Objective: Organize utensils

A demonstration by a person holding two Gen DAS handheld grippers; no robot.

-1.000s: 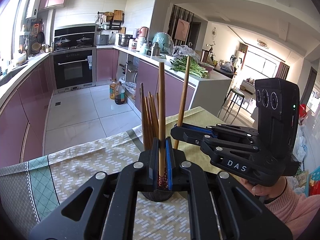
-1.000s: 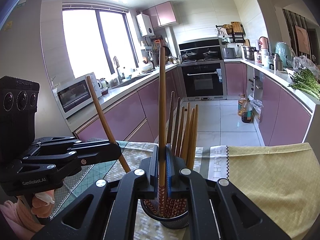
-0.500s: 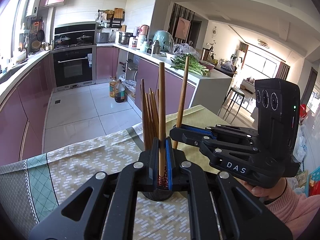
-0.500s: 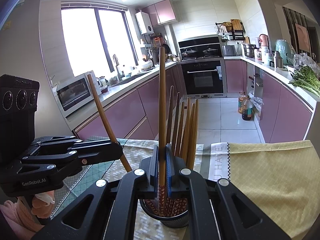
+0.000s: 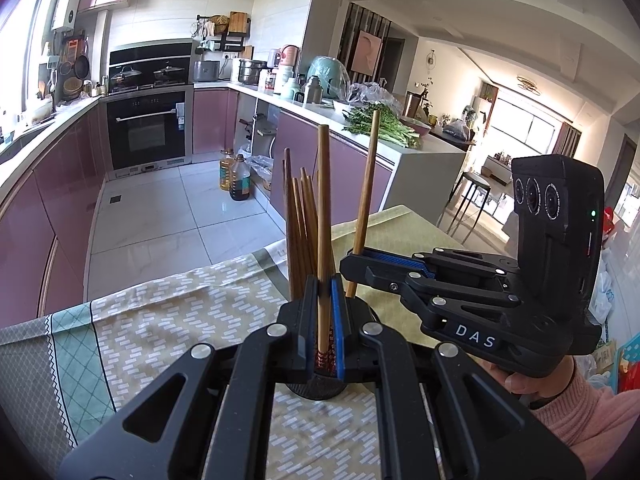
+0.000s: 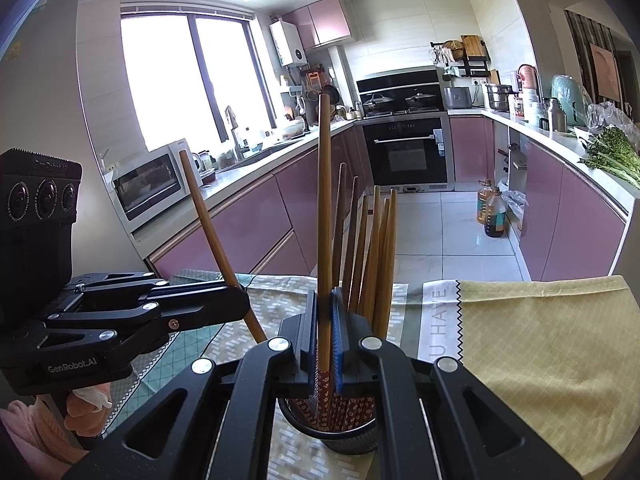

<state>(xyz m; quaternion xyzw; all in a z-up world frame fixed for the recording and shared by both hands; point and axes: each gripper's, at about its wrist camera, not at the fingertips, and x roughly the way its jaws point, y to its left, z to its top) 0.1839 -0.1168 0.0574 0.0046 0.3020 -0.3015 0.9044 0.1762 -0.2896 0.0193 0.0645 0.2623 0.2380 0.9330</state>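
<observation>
A black mesh holder (image 6: 340, 430) stands on the table and holds several wooden chopsticks (image 6: 372, 248). My left gripper (image 5: 325, 320) is shut on one upright chopstick (image 5: 323, 208) whose patterned tip sits over the holder (image 5: 318, 388). My right gripper (image 6: 325, 336) is shut on another upright chopstick (image 6: 325, 200), its tip down in the holder. In the left wrist view the right gripper (image 5: 352, 270) comes in from the right with its chopstick (image 5: 366, 184). In the right wrist view the left gripper (image 6: 240, 304) comes in from the left with its chopstick (image 6: 212, 232) tilted.
The table has a patterned green-and-cream cloth (image 5: 152, 320) and a yellow cloth (image 6: 540, 340) to the right. Beyond its far edge are the tiled kitchen floor, pink cabinets (image 6: 248, 232), an oven (image 6: 404, 156) and oil bottles (image 6: 492, 216).
Both grippers have sunk a little with their chopsticks, so the tips sit lower at the holder. The grips are unchanged.
</observation>
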